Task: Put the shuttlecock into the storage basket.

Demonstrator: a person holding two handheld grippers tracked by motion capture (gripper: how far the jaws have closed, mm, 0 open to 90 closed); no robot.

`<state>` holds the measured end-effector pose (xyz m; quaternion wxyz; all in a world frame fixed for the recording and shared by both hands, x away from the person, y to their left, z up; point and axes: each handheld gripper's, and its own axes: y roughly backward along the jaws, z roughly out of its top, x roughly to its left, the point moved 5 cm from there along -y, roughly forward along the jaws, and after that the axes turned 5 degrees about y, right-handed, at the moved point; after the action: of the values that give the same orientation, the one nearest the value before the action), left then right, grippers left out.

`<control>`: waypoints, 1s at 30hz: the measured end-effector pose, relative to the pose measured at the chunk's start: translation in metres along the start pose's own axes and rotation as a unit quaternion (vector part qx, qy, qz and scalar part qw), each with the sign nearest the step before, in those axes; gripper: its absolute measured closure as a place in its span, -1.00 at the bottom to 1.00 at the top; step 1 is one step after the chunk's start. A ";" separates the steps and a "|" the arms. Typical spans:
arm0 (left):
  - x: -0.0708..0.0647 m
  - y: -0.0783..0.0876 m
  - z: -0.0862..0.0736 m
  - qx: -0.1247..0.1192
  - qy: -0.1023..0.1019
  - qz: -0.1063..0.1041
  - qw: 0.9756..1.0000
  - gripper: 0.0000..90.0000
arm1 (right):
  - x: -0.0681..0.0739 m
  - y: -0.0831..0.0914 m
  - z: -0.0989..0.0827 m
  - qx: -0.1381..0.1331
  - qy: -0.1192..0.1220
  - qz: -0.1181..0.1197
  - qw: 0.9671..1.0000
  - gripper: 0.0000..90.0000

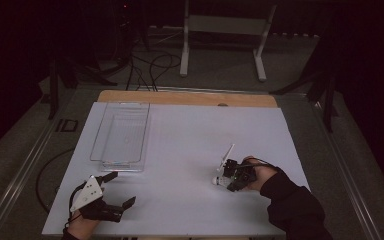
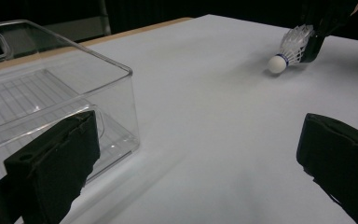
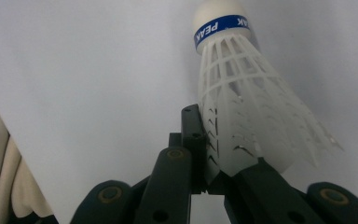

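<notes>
Shuttlecock pinched by its skirt at the table's 4 o'clock, clear bin waiting at 10 o'clock.

The left gripper, at 7 o'clock, stands wide open and holds nothing, just short of the clear bin. The shuttlecock looks feather-light, its white plastic skirt thin and easily crushed, its cork tip firm; the skirt's rim is the natural hold, taken gently. The right gripper is closed tight on that rim, tip pointing away over the white table.
</notes>
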<state>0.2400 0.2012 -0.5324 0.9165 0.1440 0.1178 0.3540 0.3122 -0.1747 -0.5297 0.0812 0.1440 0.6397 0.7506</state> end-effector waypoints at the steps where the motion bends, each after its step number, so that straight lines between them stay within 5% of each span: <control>1: 0.000 0.000 0.000 -0.001 0.000 0.000 1.000 -1.00 | 0.001 0.000 0.000 -0.001 -0.001 0.004 1.000 0.99; 17: -0.019 -0.005 0.010 0.017 -0.009 -0.032 0.999 -1.00 | 0.008 0.003 0.002 0.011 0.025 0.007 1.000 0.99; 30: -0.032 -0.013 0.044 0.068 -0.026 -0.066 0.995 -1.00 | 0.009 0.012 0.002 0.016 0.038 0.002 0.999 0.99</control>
<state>0.2391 0.1620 -0.4926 0.9286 0.2066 0.1272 0.2807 0.3049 -0.1716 -0.5165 0.0531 0.1174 0.6537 0.7457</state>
